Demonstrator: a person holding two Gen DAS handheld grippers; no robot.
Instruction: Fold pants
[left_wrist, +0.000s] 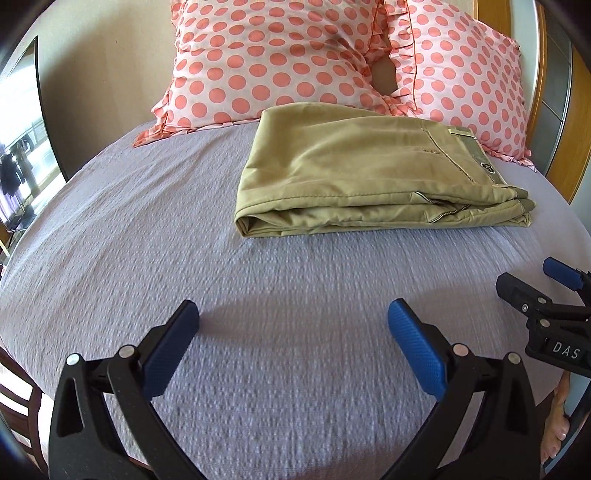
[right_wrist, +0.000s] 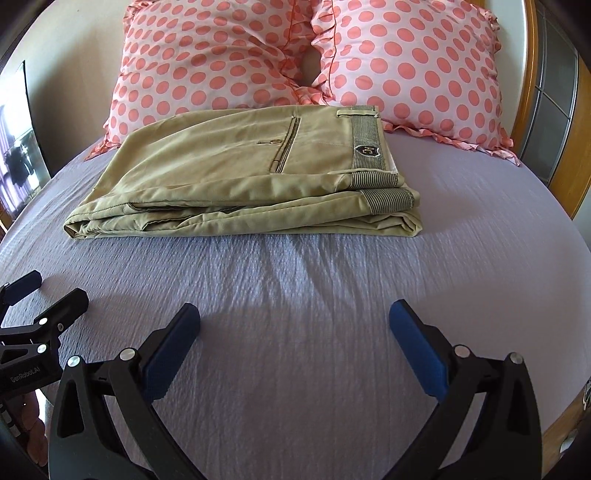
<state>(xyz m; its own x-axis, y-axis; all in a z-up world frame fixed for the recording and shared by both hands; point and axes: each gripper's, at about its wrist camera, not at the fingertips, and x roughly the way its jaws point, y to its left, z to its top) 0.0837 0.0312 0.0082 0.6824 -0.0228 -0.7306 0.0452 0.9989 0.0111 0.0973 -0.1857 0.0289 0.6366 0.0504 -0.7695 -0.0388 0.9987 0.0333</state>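
A: Where are the pants (left_wrist: 373, 177)?
B: Folded on the bedsheet (left_wrist: 258, 295), far side, touching the dotted pillows (left_wrist: 266, 59).
A: And the tongs?
B: Left gripper (left_wrist: 293, 325) and right gripper (right_wrist: 295, 326) are both spread, holding nothing. Only the right view shows the back pocket (right_wrist: 286, 146).

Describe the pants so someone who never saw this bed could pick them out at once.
On the lilac bed sheet, look toward the head end, just in front of the two pink polka-dot pillows. The pants lie there folded into a flat khaki stack. They are the only plain tan thing, with a striped waistband and a dark crest label at the right end.
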